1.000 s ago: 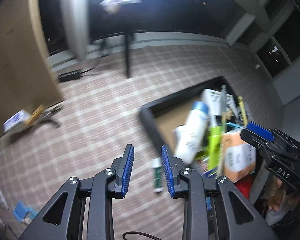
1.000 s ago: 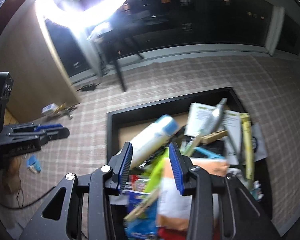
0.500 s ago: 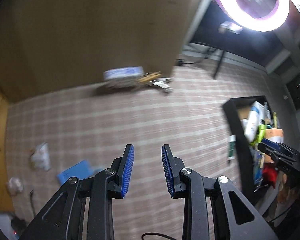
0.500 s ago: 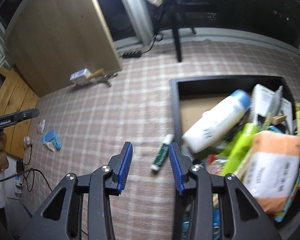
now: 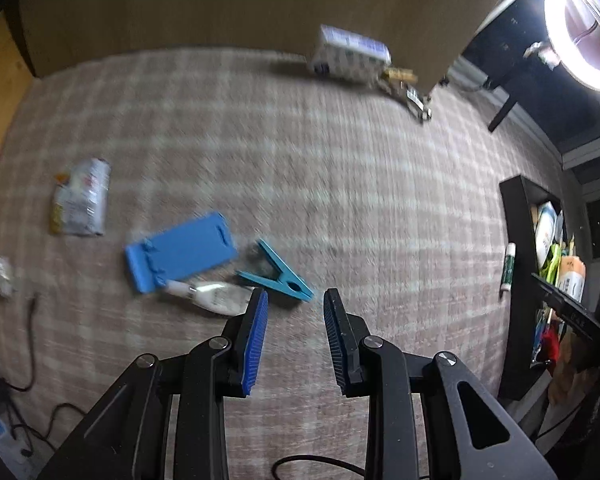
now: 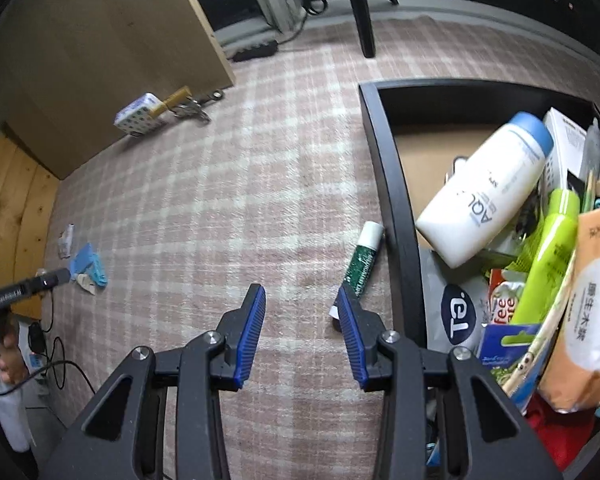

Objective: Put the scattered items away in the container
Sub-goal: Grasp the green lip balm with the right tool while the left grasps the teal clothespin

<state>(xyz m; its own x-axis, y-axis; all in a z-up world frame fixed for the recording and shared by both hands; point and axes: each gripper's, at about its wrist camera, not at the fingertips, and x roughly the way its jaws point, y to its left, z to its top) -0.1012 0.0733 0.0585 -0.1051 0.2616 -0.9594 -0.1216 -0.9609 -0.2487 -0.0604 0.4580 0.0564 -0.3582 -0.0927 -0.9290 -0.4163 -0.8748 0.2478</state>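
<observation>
The green tube [image 6: 363, 260] lies on the carpet against the near-left wall of the black container [image 6: 388, 184], long axis running near to far, just ahead and right of the right claw [image 6: 301, 304], spread and empty. That wall crowds its right side. The left claw [image 5: 295, 308], also spread and empty, hovers by the blue clothespin [image 5: 278, 277], white tube [image 5: 216, 297] and blue holder [image 5: 180, 250], well left.

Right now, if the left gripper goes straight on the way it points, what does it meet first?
Probably the blue clothespin, lying just beyond the open left gripper, slightly nearer its left finger; otherwise bare carpet. Depth is unclear.
</observation>
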